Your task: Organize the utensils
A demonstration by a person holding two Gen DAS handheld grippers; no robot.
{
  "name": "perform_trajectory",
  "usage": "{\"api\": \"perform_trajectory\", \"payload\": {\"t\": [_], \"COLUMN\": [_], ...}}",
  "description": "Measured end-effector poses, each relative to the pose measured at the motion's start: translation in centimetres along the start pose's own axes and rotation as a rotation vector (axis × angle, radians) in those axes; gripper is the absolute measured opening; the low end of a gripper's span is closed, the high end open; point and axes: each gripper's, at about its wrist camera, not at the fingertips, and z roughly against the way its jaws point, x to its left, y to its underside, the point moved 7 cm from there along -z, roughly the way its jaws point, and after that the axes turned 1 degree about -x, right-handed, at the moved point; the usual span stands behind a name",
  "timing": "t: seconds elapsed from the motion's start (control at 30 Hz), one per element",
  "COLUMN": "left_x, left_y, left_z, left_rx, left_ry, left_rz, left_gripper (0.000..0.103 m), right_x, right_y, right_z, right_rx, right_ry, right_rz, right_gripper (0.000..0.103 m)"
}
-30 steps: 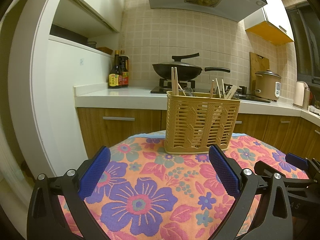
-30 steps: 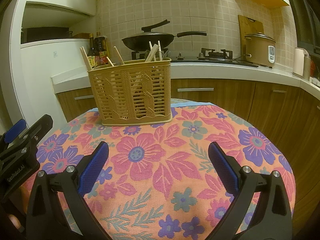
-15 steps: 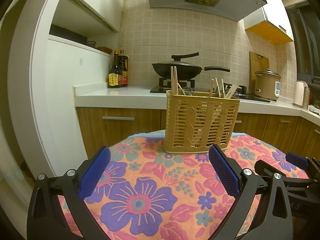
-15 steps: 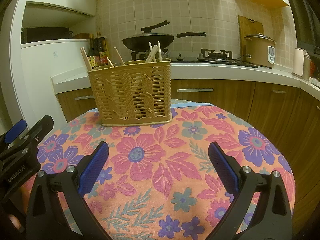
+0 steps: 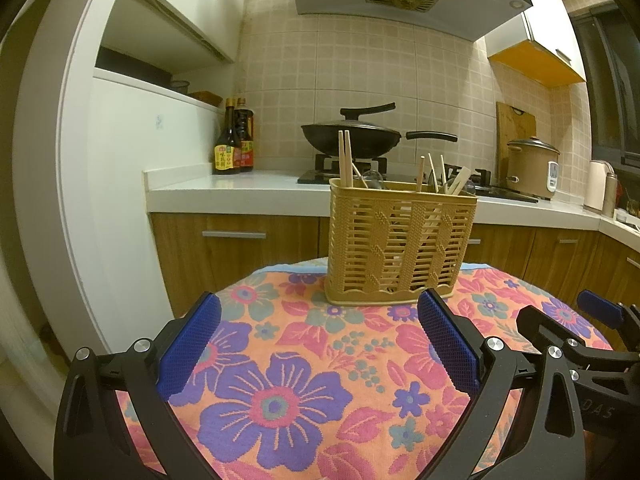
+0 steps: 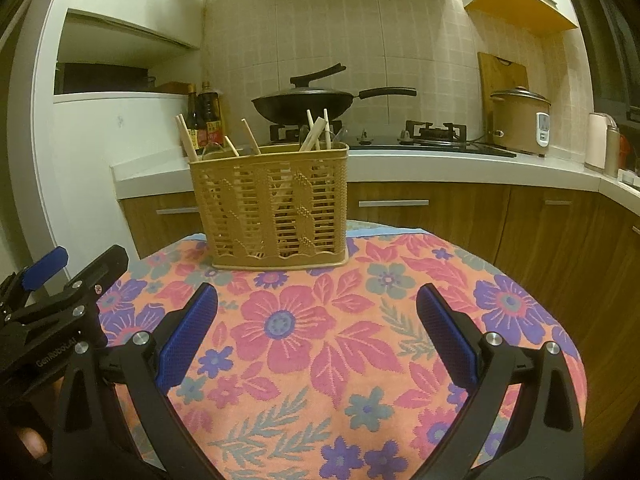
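A tan slatted utensil basket (image 5: 400, 244) stands upright at the far side of the round table; it also shows in the right wrist view (image 6: 272, 208). Wooden chopsticks (image 5: 345, 158) and spoons stick up out of it, chopsticks in the right wrist view (image 6: 316, 132) too. My left gripper (image 5: 318, 344) is open and empty, low over the cloth in front of the basket. My right gripper (image 6: 316, 336) is open and empty, also short of the basket. Each gripper shows at the edge of the other's view.
The table wears a floral orange cloth (image 6: 320, 344). Behind it runs a white counter (image 5: 240, 188) with sauce bottles (image 5: 234, 144), a black wok (image 5: 352, 132) on the stove and a rice cooker (image 6: 520, 120). A white wall (image 5: 120, 200) stands left.
Both grippers have drawn back and lifted very slightly; the basket sits a little lower in the right view. Nothing was taken or let go.
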Motion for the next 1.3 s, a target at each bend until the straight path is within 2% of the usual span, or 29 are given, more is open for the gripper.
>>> {"api": "perform_trajectory", "payload": {"t": [1.0, 1.3], "left_x": [0.3, 1.3], "left_y": [0.1, 0.1], "left_z": [-0.3, -0.7], "left_rx": [-0.004, 0.020], "left_ry": [-0.005, 0.016], "left_rz": [0.002, 0.042], "left_gripper": [0.095, 0.096], "right_x": [0.0, -0.1], "right_y": [0.2, 0.2], "right_z": [-0.1, -0.2], "right_rx": [0.000, 0.003], "right_ry": [0.014, 0.017], "right_rz": [0.003, 0.000], "right_gripper": [0.095, 0.095]}}
